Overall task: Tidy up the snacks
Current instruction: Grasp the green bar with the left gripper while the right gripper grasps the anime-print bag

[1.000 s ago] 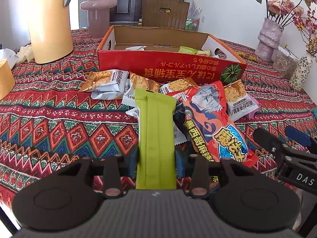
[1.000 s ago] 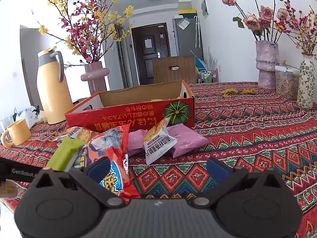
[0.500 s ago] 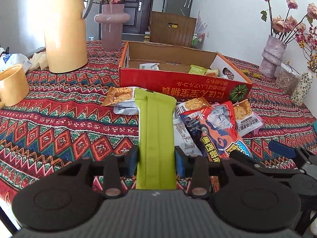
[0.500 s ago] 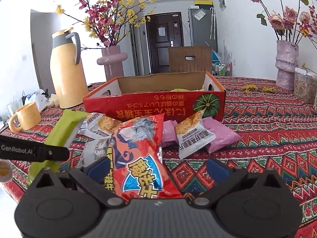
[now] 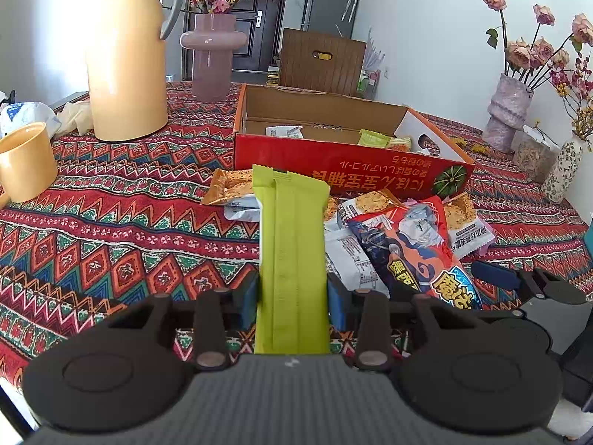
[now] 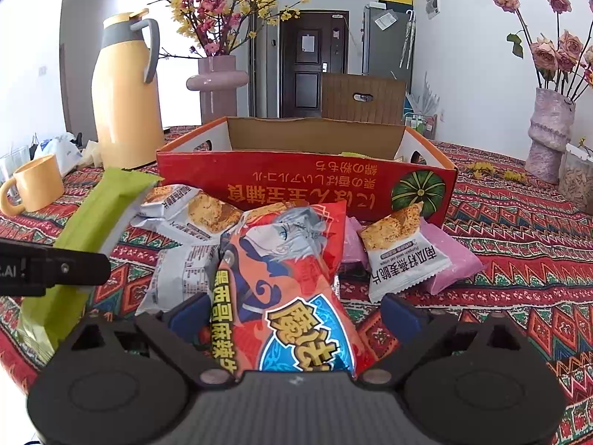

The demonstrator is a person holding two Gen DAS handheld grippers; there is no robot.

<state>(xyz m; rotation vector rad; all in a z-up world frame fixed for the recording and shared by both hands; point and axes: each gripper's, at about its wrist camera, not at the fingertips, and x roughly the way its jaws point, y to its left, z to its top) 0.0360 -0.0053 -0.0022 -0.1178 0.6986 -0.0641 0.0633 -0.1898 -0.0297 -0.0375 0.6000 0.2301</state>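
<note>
The left hand-held gripper [image 5: 292, 298] is clamped on a long green snack packet [image 5: 292, 252], its blue pads pressing both long edges near the packet's lower half. The packet points forward, raised above the desk [image 5: 111, 230] and its red patterned cloth, with its far end reaching toward the red cardboard box [image 5: 333, 165]. From the right wrist view the same green packet [image 6: 92, 222] appears at the left, slanting up beside the black arm of the left tool.

The right hand-held gripper [image 6: 296, 313] has its jaws spread wide, one on each side of a red snack bag [image 6: 285, 289] printed with a cartoon figure. The bag lies between the blue pads, but whether either pad touches it cannot be told. In the left wrist view this red bag [image 5: 411, 248] lies just right of the green packet, with the right tool's finger [image 5: 496, 274] beside it.

Around the red bag, small white cracker packets [image 6: 404, 256] and pink packets [image 6: 452, 259] lie heaped on the cloth just in front of the box. Inside the box a few packets [image 5: 370, 138] already rest against its far wall.

On the left side of the desk stand a yellow thermos jug [image 5: 126, 63], a yellow mug [image 5: 26, 161] and a mauve vase [image 5: 213, 50] with flowering branches.
</note>
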